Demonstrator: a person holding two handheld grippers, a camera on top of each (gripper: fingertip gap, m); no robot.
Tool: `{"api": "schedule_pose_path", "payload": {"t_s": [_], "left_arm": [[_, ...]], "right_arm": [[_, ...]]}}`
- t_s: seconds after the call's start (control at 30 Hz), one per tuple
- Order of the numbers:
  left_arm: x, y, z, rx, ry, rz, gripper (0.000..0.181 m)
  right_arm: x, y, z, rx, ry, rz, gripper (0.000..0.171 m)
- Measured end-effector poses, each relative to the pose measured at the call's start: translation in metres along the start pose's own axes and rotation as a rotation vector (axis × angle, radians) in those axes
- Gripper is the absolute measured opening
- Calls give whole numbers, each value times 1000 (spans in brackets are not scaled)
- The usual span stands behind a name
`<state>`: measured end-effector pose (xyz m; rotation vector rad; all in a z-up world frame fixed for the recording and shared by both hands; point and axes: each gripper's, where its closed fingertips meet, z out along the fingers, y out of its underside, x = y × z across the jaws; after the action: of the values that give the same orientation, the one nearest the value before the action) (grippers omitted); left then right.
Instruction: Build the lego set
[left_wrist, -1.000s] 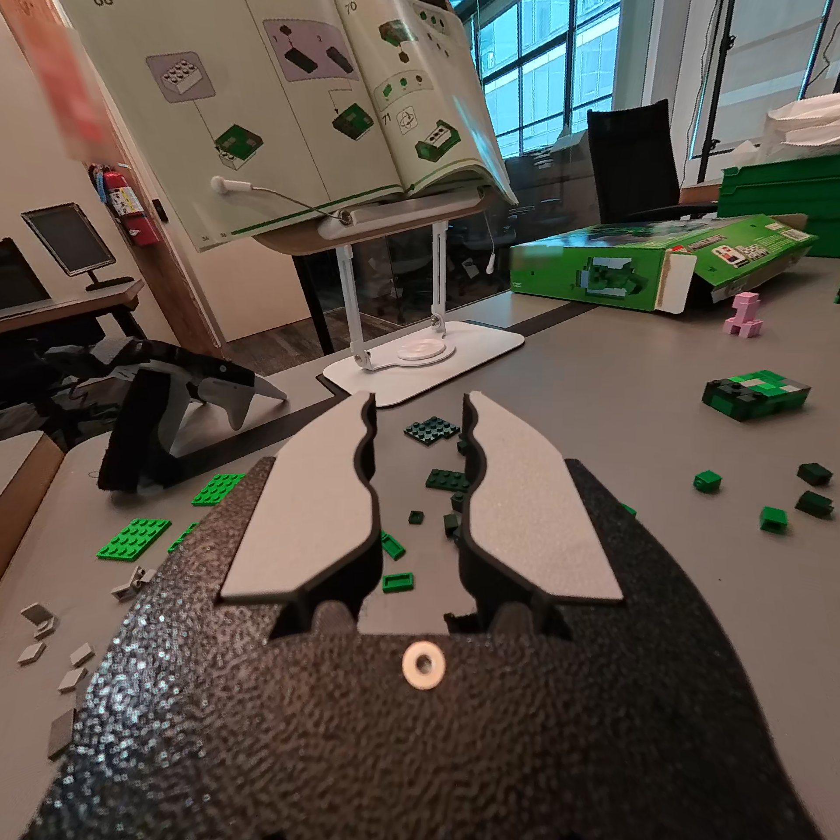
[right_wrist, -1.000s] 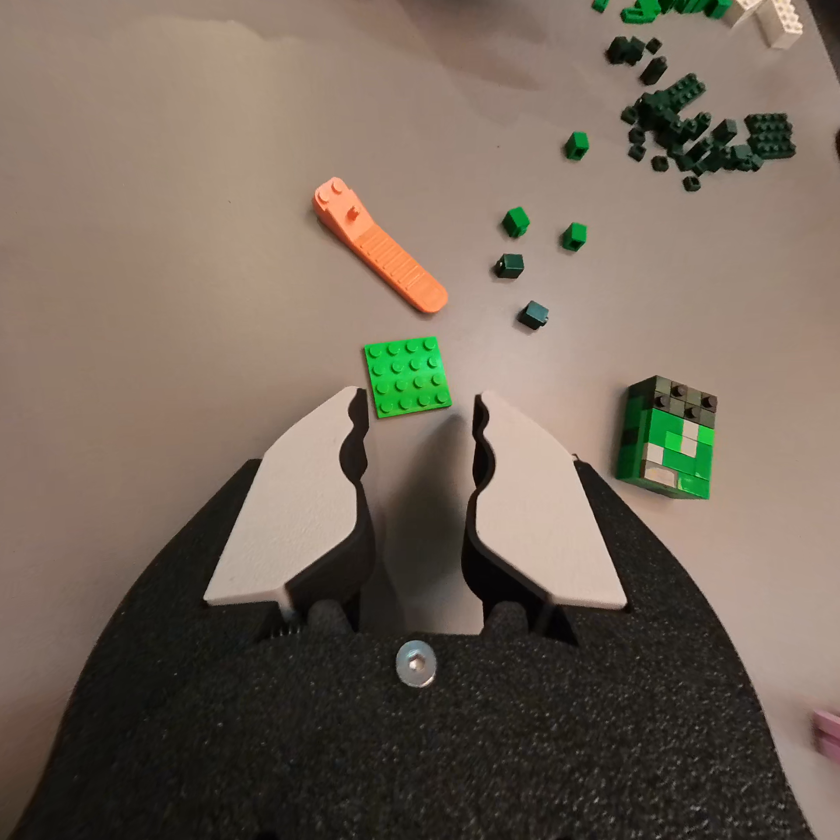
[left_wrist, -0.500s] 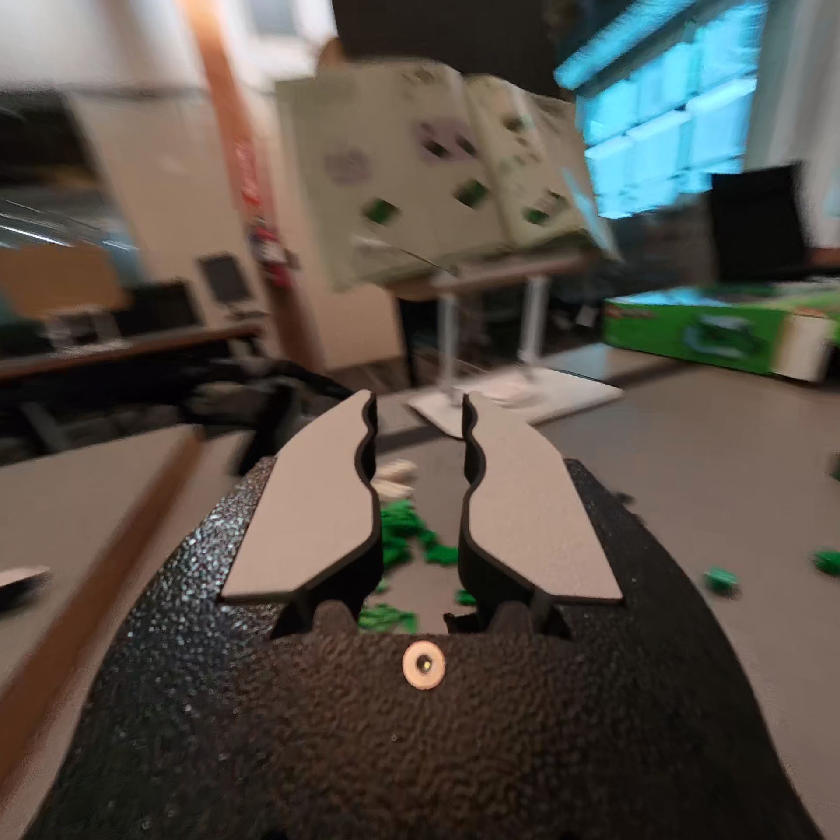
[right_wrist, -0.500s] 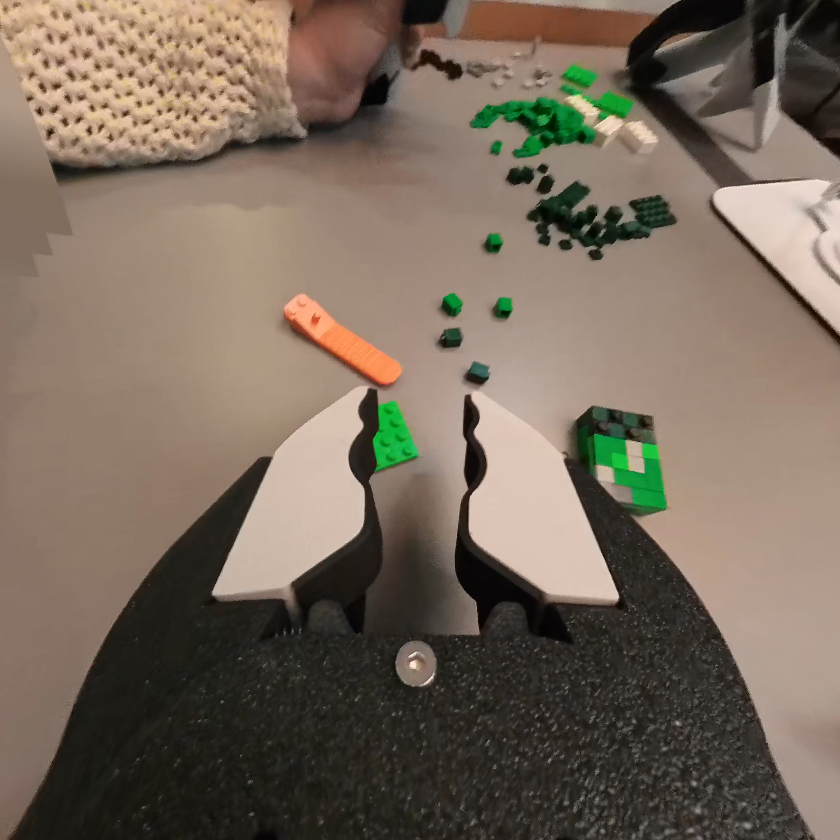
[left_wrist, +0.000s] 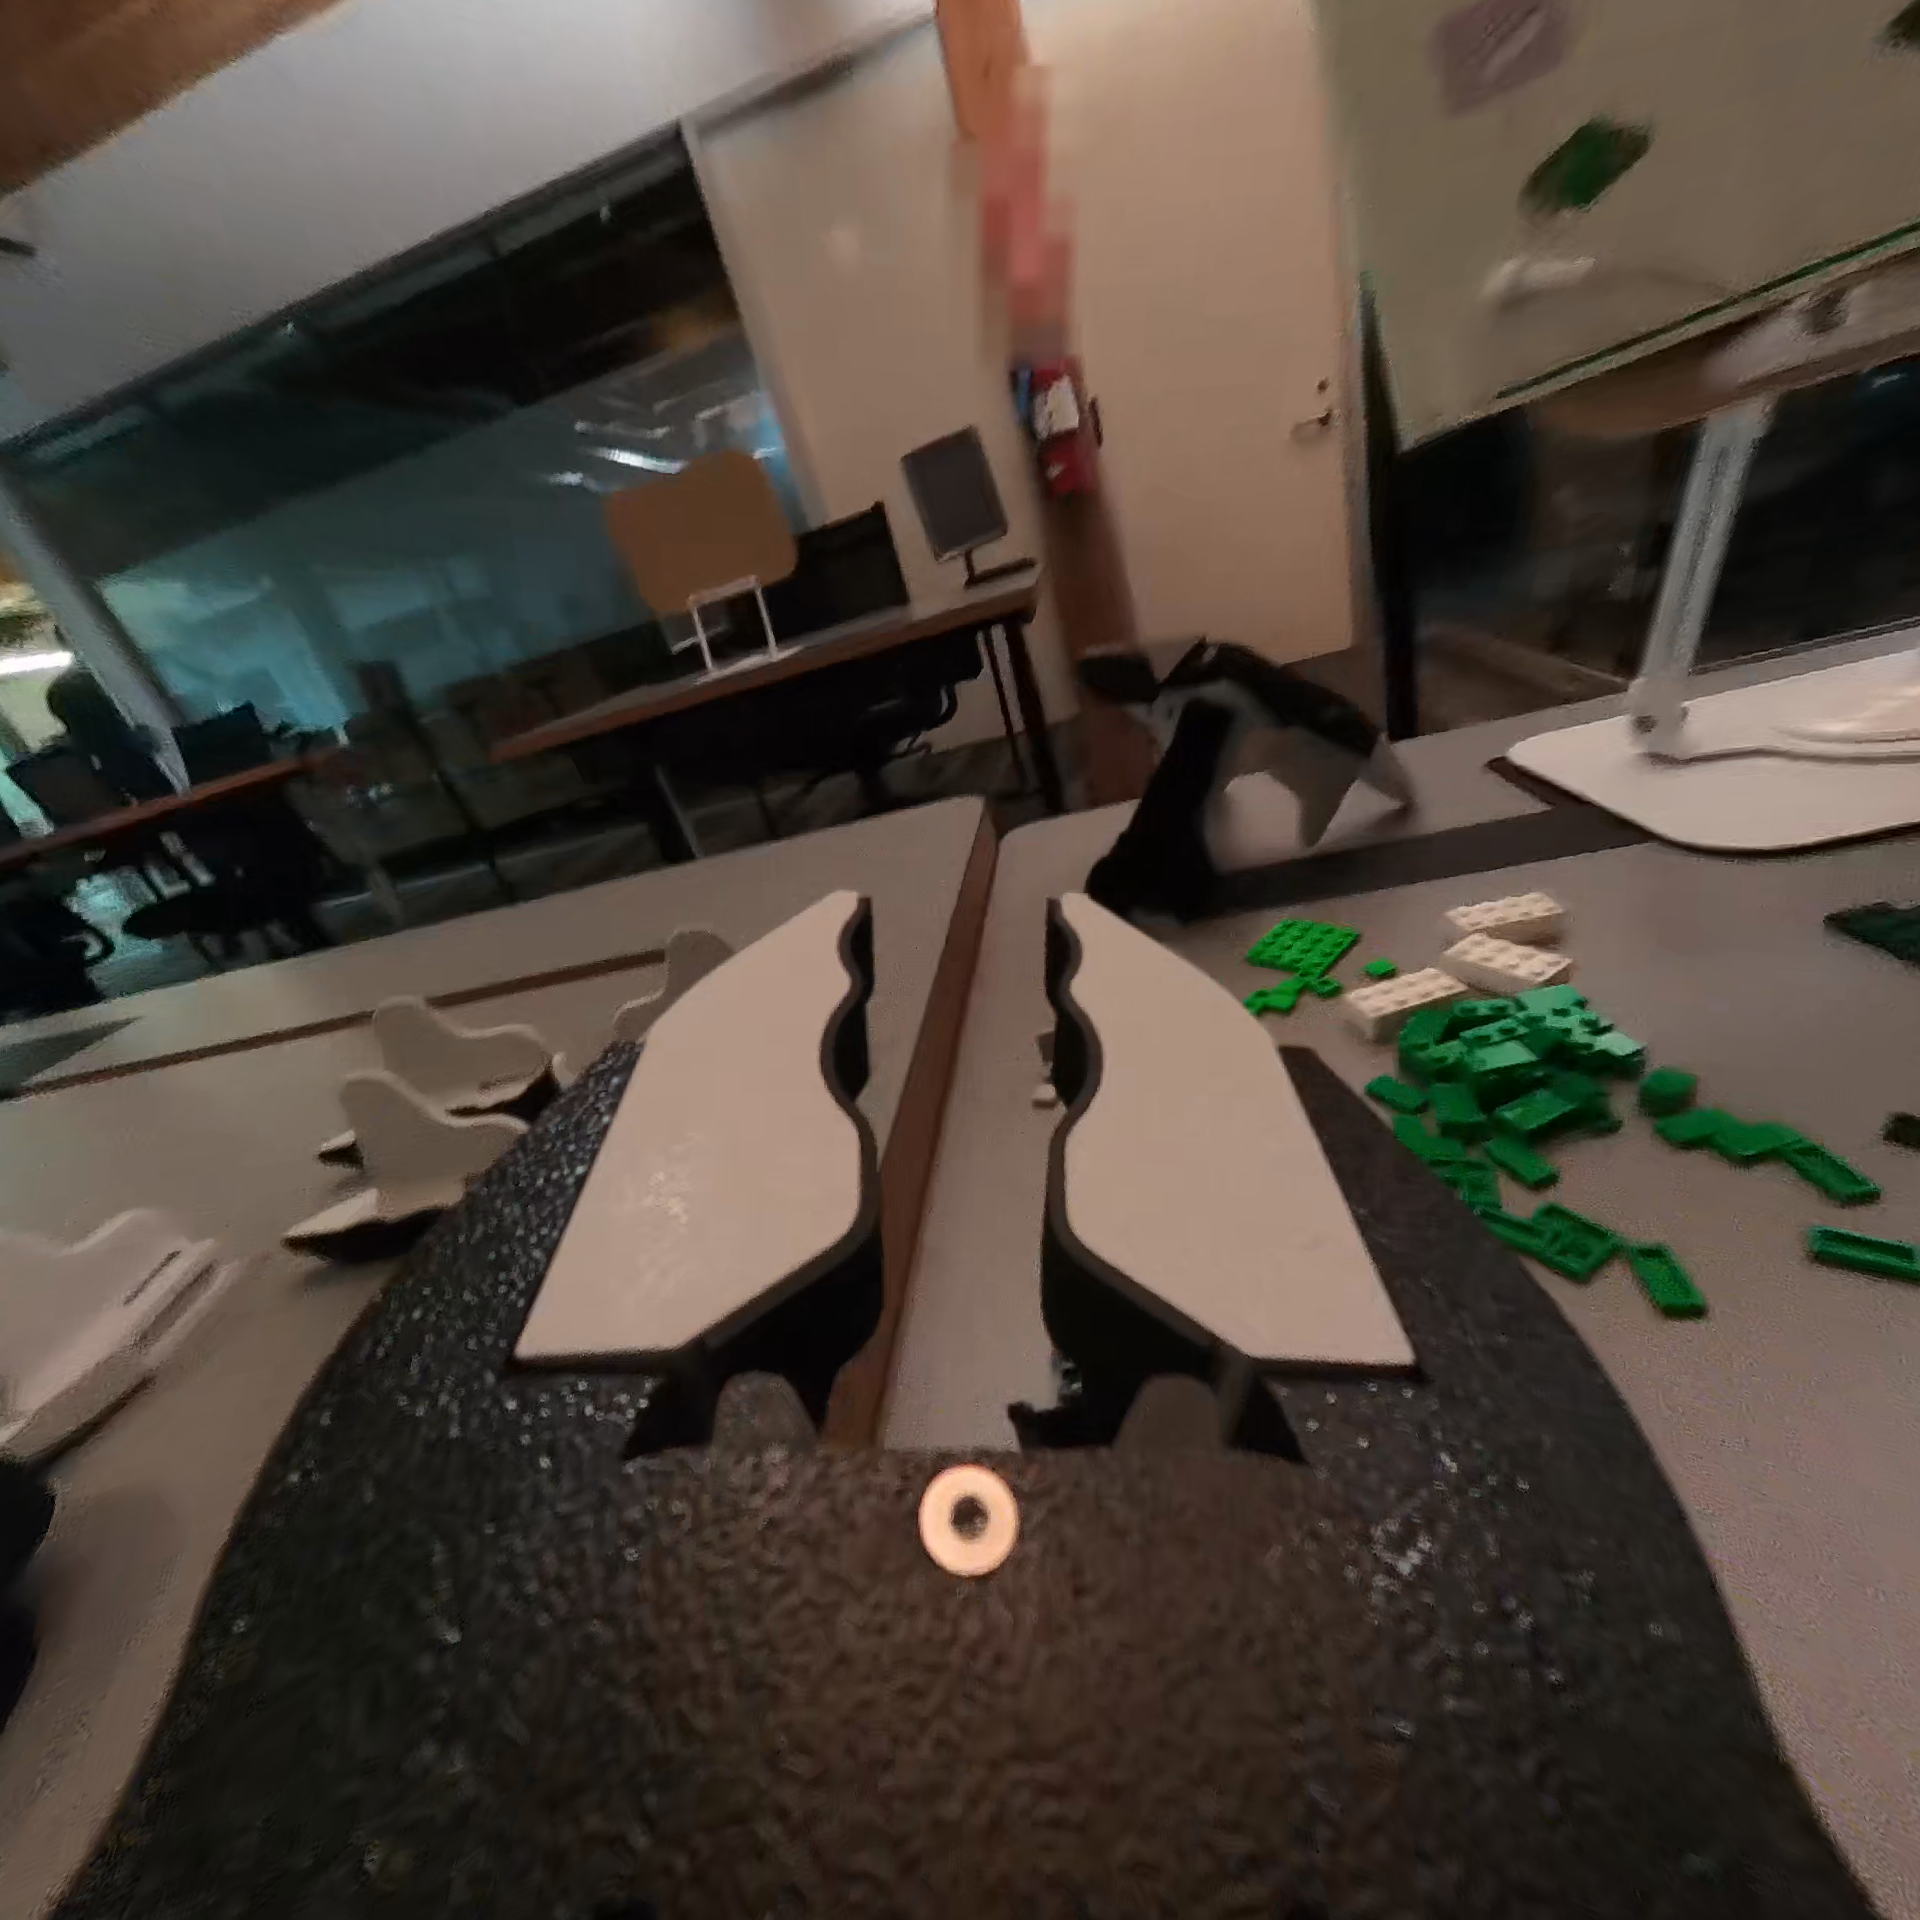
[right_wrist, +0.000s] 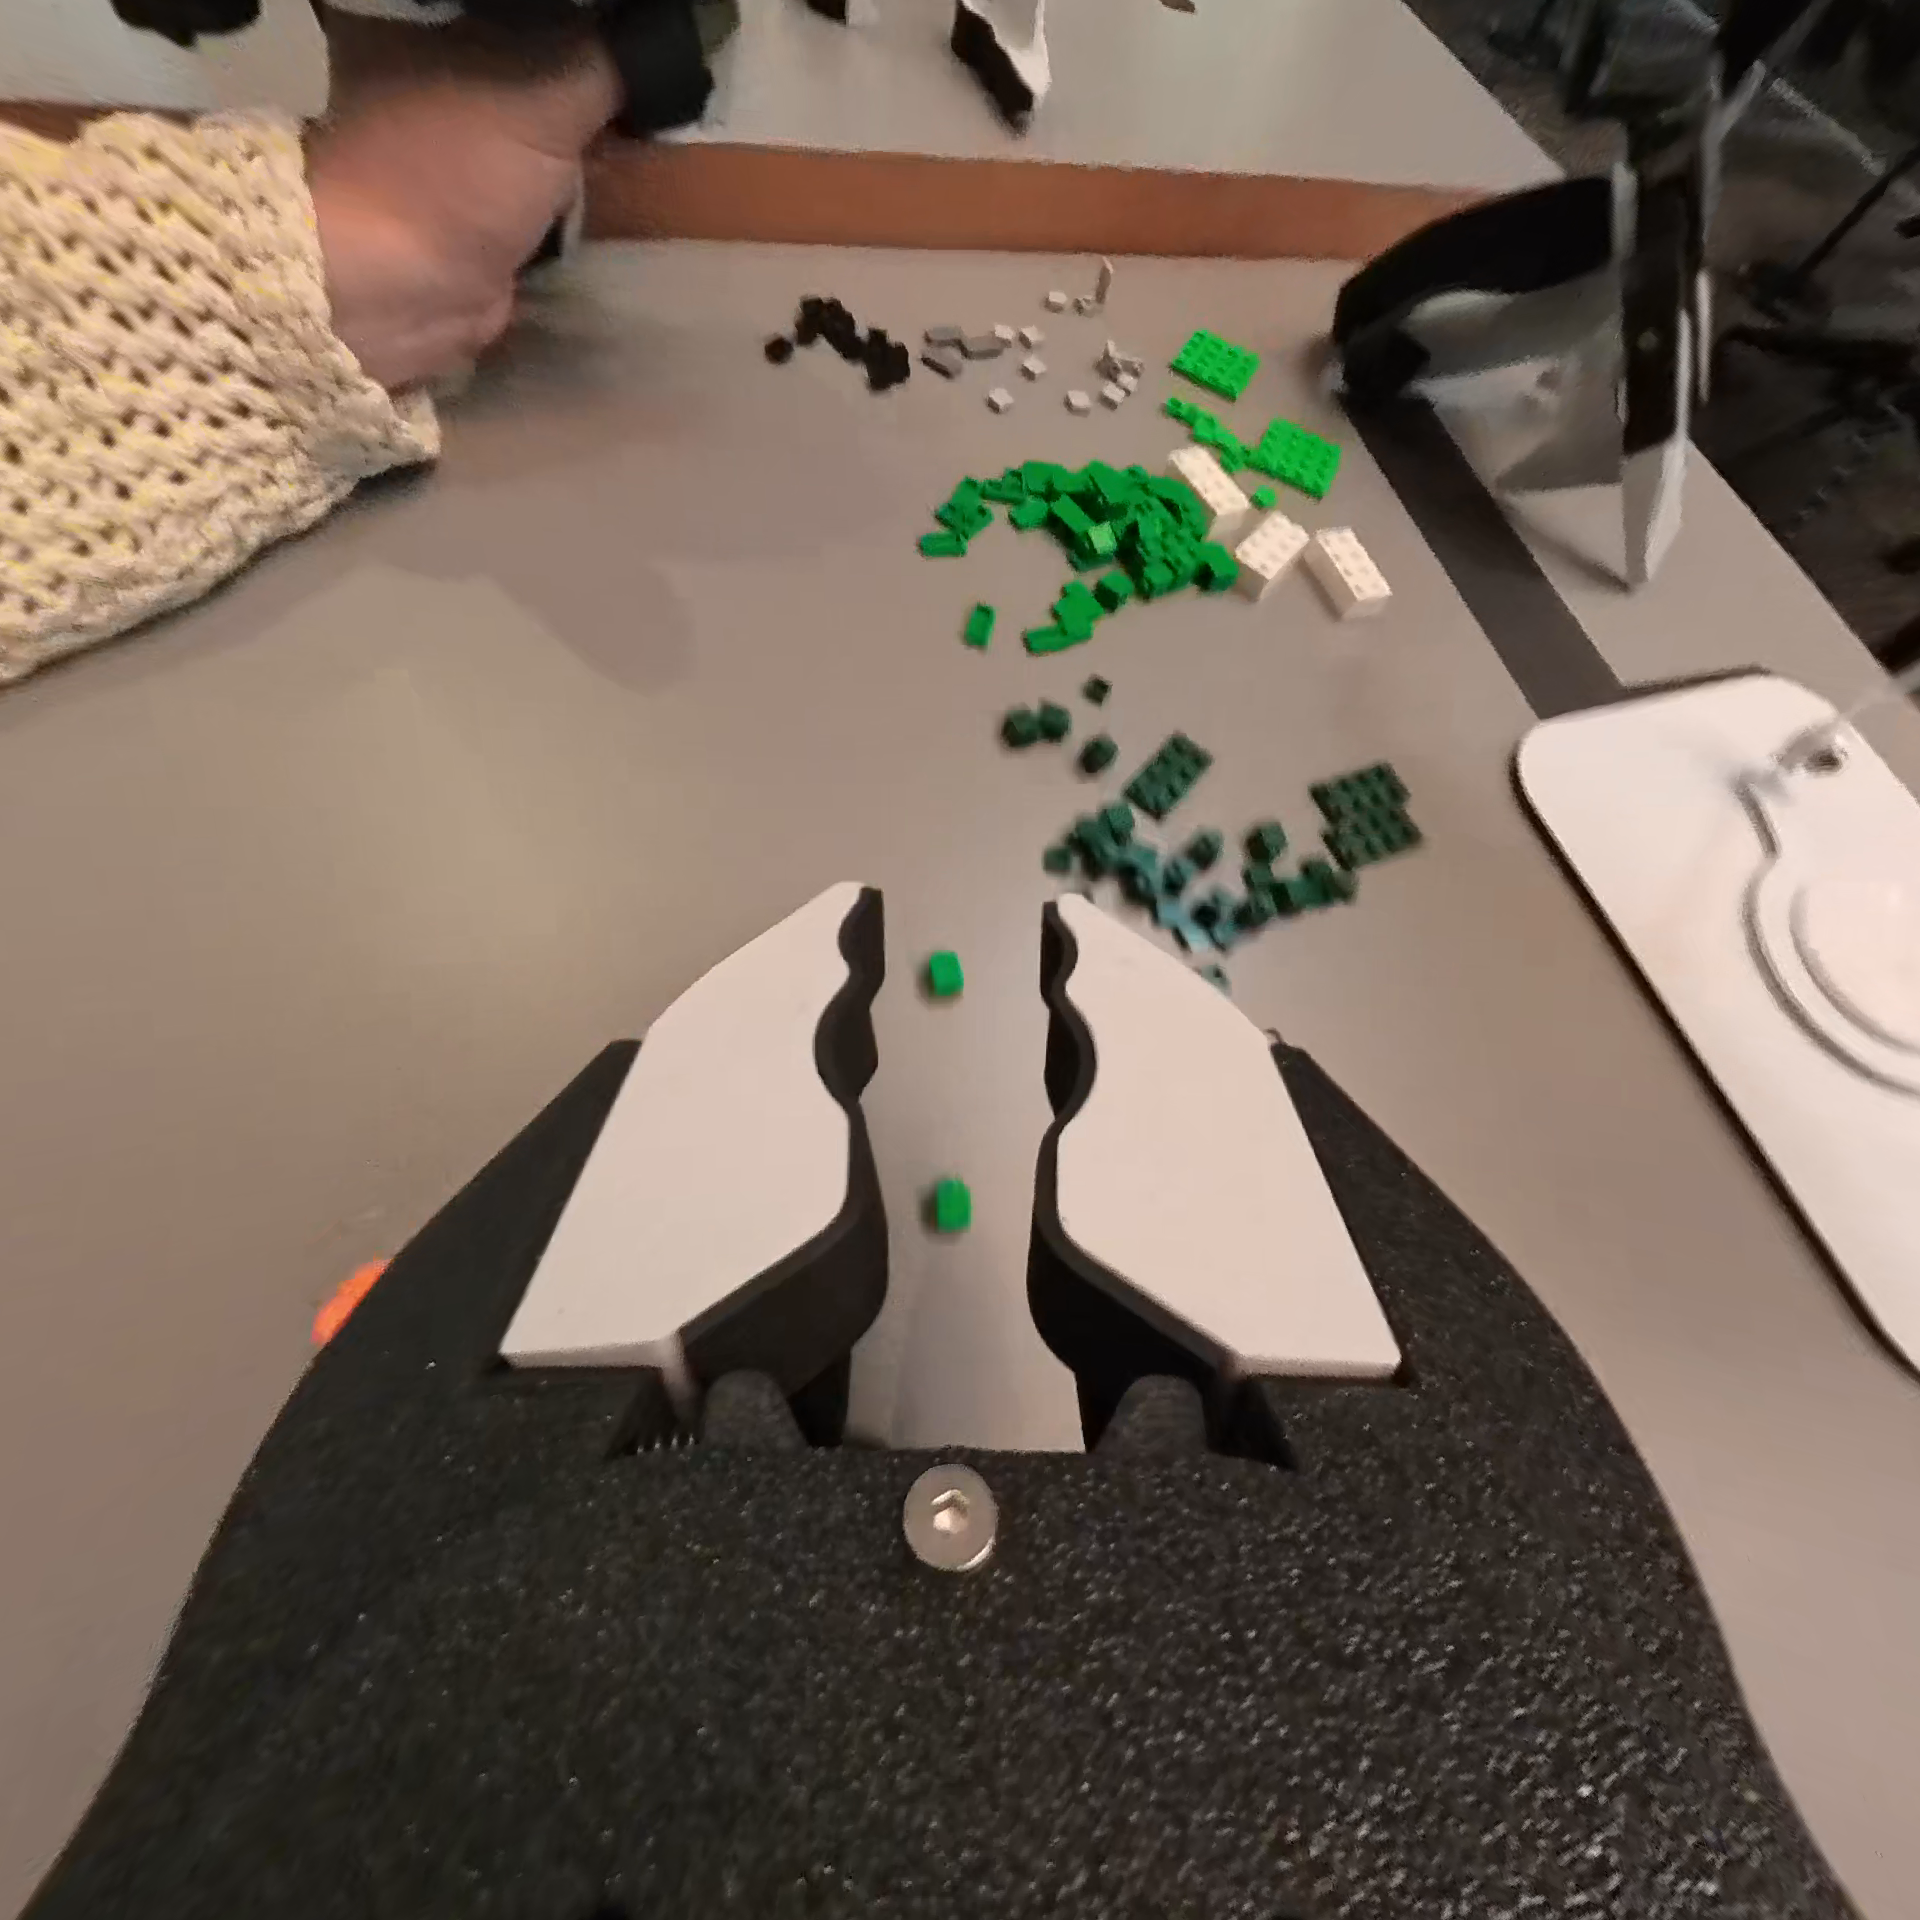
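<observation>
Green bricks (right_wrist: 1091, 530) lie ahead of both empty, parted tools.

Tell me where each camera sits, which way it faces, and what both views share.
Left wrist view: on the left hand-held gripper, open and empty, facing low across the table seam toward office desks.
Right wrist view: on the right hand-held gripper, open, angled down at the table; a hand shows.
Shared: bright green brick pile, white bricks.
</observation>
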<state>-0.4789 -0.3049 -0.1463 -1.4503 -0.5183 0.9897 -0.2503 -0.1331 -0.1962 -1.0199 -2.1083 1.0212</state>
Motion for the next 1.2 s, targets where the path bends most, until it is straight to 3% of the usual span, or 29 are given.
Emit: {"api": "schedule_pose_path", "payload": {"t_s": [0.13, 0.37, 0.63, 0.87, 1.2], "left_arm": [[-16, -1, -2, 35, -7, -143, 33], [-30, -7, -6, 77, -46, -134, 31], [-44, -8, -12, 93, -70, -178, 31], [-52, -10, -16, 111, -75, -230, 31], [-53, -9, -17, 112, -67, -258, 31]], "right_arm": [[-18, -36, 42, 50, -99, 15, 21], [-26, -75, 136, -30, -229, -148, 21], [-14, -91, 215, -173, -527, -492, 20], [-6, -90, 251, -271, -660, -605, 17], [-8, -86, 264, -387, -746, -651, 16]]}}
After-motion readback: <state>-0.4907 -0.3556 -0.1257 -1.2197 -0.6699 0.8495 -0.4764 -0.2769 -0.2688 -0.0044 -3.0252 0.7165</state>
